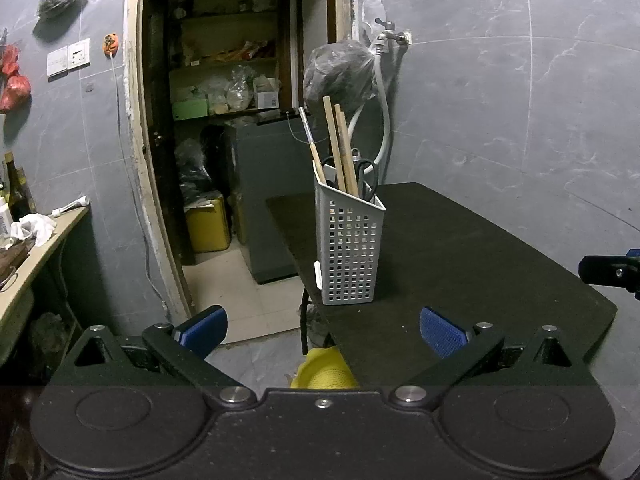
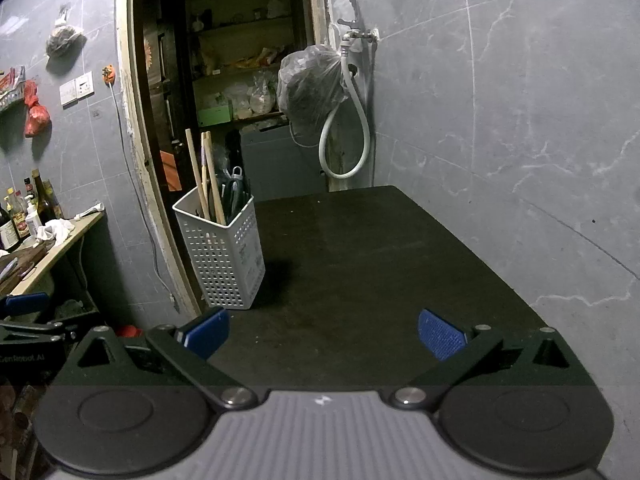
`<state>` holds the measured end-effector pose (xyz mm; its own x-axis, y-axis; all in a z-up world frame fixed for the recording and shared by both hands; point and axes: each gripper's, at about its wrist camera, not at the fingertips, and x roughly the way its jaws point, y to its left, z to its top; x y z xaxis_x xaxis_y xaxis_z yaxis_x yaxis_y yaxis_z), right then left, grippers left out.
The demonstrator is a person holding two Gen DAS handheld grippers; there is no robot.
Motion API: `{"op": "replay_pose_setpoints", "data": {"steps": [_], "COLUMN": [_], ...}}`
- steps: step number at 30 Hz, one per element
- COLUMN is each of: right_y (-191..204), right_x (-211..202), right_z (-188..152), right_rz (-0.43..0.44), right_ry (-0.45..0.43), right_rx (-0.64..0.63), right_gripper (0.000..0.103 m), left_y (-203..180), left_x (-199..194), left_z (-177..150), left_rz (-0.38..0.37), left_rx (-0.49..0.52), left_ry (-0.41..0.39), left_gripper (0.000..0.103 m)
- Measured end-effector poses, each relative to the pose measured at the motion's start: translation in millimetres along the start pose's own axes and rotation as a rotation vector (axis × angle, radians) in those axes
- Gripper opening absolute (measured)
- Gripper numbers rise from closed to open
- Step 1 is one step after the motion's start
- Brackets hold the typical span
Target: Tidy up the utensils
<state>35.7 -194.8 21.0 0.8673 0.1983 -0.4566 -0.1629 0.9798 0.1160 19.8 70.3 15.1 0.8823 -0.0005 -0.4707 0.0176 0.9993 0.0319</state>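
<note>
Table (image 2: 360, 248): we see a dark, matte top against the grey tiled wall, and no loose utensil lies anywhere on the part both wrist views show. We judge the sorting close to done, or the next piece is outside our view.

Basket (image 1: 350, 248): the white perforated holder stands upright at the table's left edge, close to the corner by the doorway. It looks light and tall, so we would treat it as easy to tip, and any push toward that edge could send it off.

Left gripper (image 1: 323, 330): our jaws are spread wide with nothing between the blue pads; it hangs low at the near table edge, facing the basket but apart from it.

Right gripper (image 2: 323, 332): equally wide open and empty, held over the near part of the table, with the basket well off to its left.

Wooden sticks (image 1: 340, 148): several long pieces, chopsticks or handles, lean together in the basket and rise far above the rim. If we add anything, we should bring it down steeply beside them, not across them.

Scissors (image 1: 367, 178): dark loop handles show just above the rim at the right side of the basket. We would lower the next item into the free corner and let go only once its tip is well inside.
</note>
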Motion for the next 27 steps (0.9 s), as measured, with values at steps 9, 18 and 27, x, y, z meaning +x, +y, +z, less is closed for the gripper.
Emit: {"op": "replay_pose_setpoints", "data": {"steps": [9,18,27], "right_y": [-1.2,-2.2,-3.5], "right_x": [-1.8,-1.7,-1.4], "right_z": [-0.6,-1.7,-2.0], "right_rz": [-0.001,0.002,0.004], "right_ry": [-0.002,0.0,0.004], "right_rx": [0.004,0.005,0.011], "right_gripper": [0.103,0.103,0.103], "left_y": [0.0,-0.2,-0.3], "left_x": [-0.1,-1.7,-0.7], "left_z": [-0.2,-0.8,-1.8], "left_rz": [0.001,0.008,0.007], "left_rx": [0.001,0.0,0.0], "left_ry": [0.0,0.002,0.002], "left_gripper": [0.102,0.102,0.102]}}
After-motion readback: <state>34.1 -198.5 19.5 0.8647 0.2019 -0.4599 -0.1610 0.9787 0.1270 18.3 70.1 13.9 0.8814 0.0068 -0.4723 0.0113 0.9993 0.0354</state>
